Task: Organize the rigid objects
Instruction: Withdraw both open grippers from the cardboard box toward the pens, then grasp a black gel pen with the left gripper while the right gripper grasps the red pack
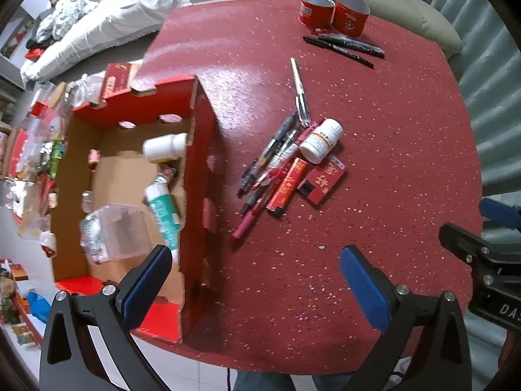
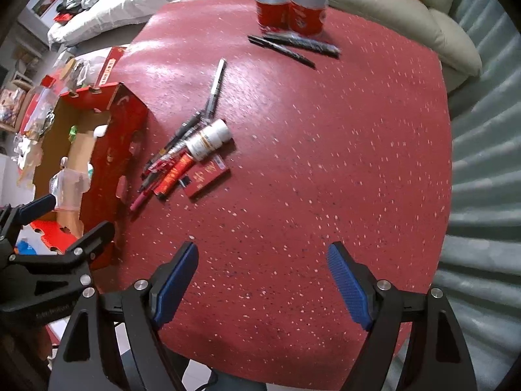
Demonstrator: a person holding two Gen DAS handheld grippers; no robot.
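A pile of pens, a white pill bottle, a long red box and a flat red box lie mid-table. A red cardboard box at the left holds a white bottle, a teal tube and a clear plastic container. My left gripper is open and empty above the table's near edge beside the box. My right gripper is open and empty over bare table.
Two red cans and black markers sit at the far edge of the red table. A cushion and bedding lie beyond. Clutter covers the floor at the left.
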